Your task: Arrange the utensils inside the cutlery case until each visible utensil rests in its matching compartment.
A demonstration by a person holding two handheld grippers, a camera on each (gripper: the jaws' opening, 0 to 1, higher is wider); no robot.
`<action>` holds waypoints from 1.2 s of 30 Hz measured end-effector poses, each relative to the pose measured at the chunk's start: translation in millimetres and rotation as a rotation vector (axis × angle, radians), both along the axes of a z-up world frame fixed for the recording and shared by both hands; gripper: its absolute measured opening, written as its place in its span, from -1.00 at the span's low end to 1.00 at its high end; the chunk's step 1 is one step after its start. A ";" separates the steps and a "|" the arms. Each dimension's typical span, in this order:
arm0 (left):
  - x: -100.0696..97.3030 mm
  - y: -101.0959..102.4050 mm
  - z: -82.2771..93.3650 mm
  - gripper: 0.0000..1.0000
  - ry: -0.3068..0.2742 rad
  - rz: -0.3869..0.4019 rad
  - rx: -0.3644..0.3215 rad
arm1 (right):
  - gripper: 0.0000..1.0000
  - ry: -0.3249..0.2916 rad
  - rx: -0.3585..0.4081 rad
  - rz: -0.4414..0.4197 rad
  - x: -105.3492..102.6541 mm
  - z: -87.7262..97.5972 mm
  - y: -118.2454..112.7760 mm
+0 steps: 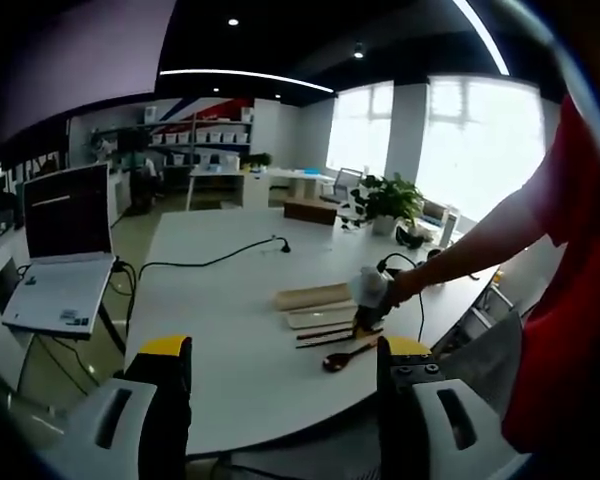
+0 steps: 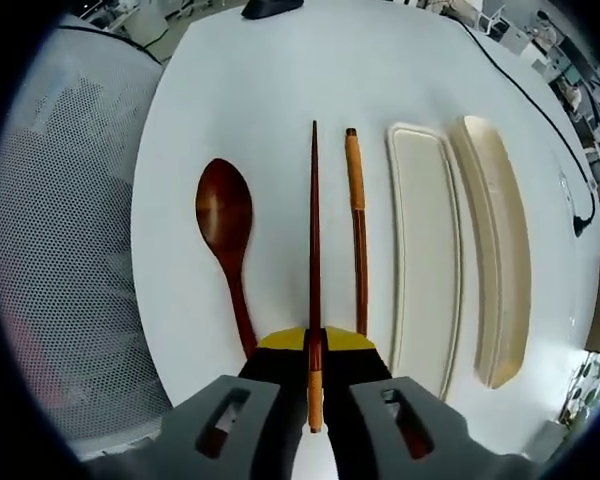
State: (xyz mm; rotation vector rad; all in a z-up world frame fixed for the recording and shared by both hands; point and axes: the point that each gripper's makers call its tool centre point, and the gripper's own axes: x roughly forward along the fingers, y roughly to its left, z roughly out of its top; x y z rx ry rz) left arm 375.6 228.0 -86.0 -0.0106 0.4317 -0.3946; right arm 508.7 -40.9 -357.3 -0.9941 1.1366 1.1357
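Note:
In the right gripper view my right gripper (image 2: 315, 352) is shut on a dark wooden chopstick (image 2: 314, 240) near its orange handle end. A second chopstick (image 2: 358, 230) lies just to its right, and a brown wooden spoon (image 2: 226, 225) to its left. Further right lie the cream cutlery case (image 2: 425, 250) and its lid (image 2: 500, 240), both with nothing inside. In the left gripper view my left gripper (image 1: 285, 350) hangs open above the near table edge, well back from the case (image 1: 315, 295), the spoon (image 1: 348, 355) and the right gripper (image 1: 368, 300) in a gloved hand.
A white table (image 1: 220, 340) carries a black cable (image 1: 210, 262) and a potted plant (image 1: 390, 200) at the far end. A laptop (image 1: 65, 250) stands on a side stand to the left. A grey mesh chair (image 2: 70, 250) sits beside the table edge.

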 end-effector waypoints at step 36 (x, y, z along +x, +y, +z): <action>7.4 7.7 2.2 0.55 -0.022 0.005 -0.014 | -1.00 0.042 0.022 -0.066 20.8 58.9 -21.0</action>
